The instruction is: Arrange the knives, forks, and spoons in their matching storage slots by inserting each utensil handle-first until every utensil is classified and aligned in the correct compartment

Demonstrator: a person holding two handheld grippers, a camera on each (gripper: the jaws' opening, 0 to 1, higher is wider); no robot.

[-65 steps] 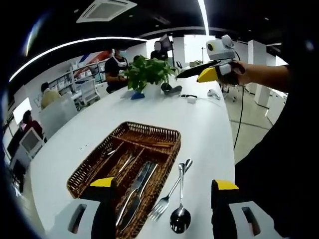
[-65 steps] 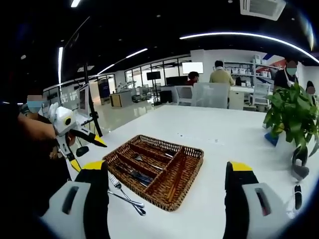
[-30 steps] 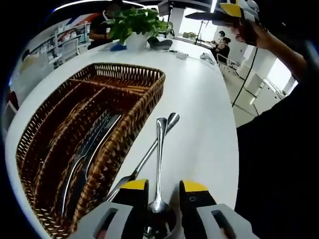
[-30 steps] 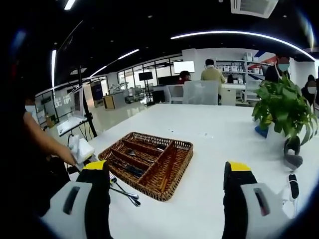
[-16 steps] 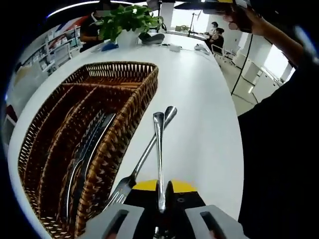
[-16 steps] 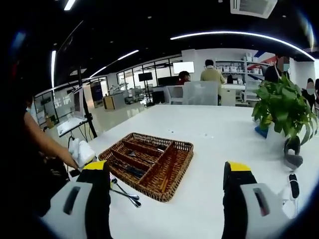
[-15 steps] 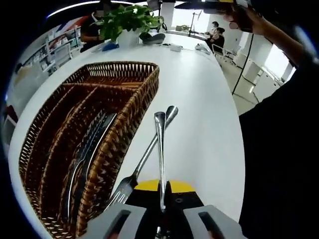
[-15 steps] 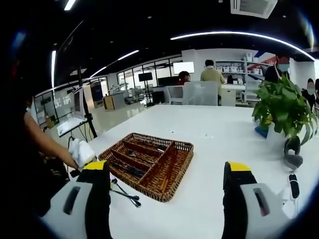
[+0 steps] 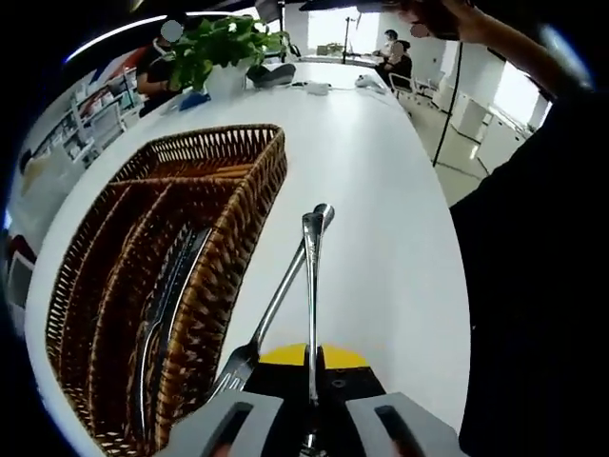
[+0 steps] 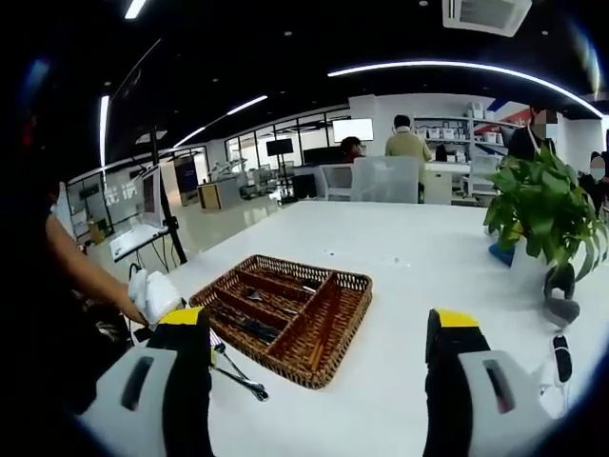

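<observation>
Since 2.2 s ago: left hand-held gripper (image 9: 312, 367) closing from wide apart to clamped on spoon (image 9: 310, 286).
Spoon handle pointing away along white desk (image 9: 381, 200), fork (image 9: 271, 314) lying just beside it, against wicker cutlery tray (image 9: 238, 228) holding knives (image 9: 166, 305). Right hand-held gripper (image 10: 319, 328) hovering above desk, jaws standing wide apart, gripping nothing; potted plant (image 10: 547, 205) standing well apart from tray.

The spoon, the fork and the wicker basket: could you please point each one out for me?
spoon (image 9: 310, 295), left gripper view, middle of its handle.
fork (image 9: 271, 317), left gripper view, on its handle beside the basket.
wicker basket (image 9: 245, 204), left gripper view, on its near side wall.
</observation>
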